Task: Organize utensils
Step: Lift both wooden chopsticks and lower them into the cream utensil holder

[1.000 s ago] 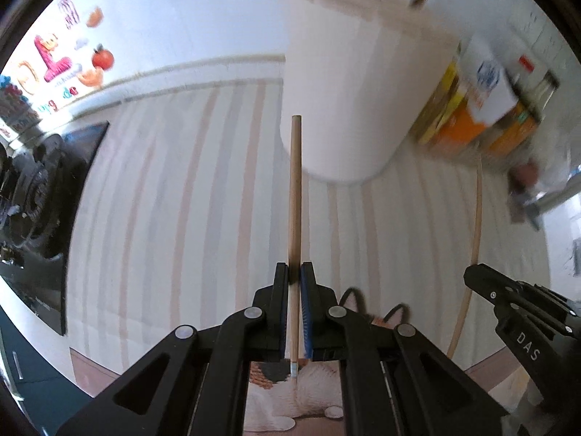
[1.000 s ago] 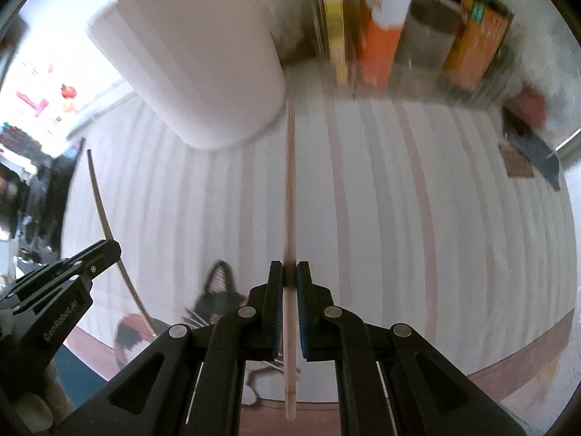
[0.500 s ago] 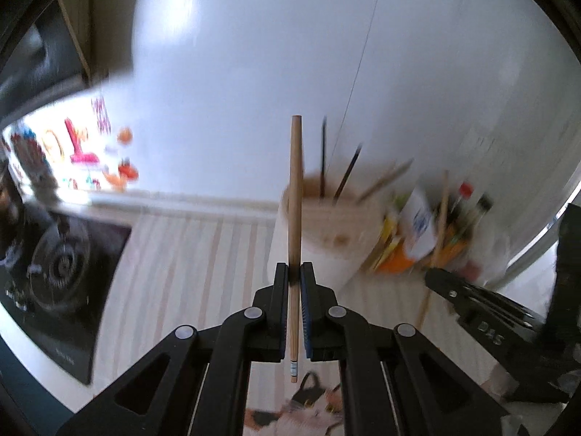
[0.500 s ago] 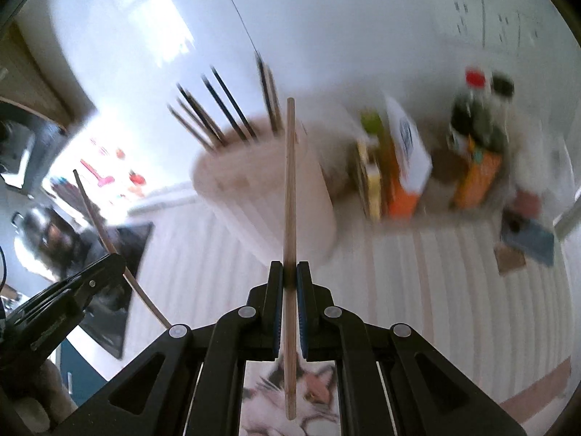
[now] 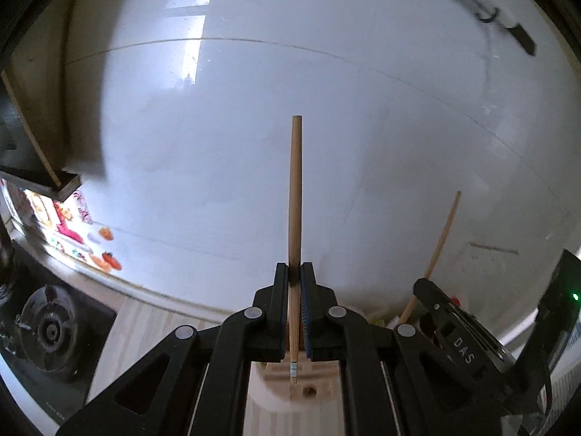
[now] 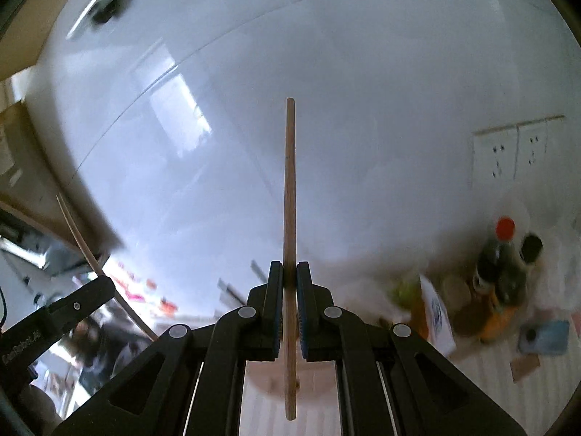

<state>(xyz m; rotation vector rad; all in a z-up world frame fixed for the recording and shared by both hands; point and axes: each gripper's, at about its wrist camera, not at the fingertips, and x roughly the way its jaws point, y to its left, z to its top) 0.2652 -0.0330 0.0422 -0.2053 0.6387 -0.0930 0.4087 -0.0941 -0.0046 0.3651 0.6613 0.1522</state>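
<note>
Now both my tongs, left gripper (image 5: 294, 269) and right gripper (image 6: 289, 267), squeeze a chopstick (image 5: 295, 196) each; missing the holder (image 5: 297, 385) holes could knock them crooked.

pale striped worktop (image 6: 483, 374) against a white wall

on it, at the far right, blurred bottles (image 6: 503, 272) and cartons (image 6: 435, 312) stand close together, with a blue flat thing (image 6: 543, 337) just nearer; a pale round holder (image 5: 294, 396) with holes in its top stands nearest; a black hob (image 5: 51, 330) lies at the left.
</note>
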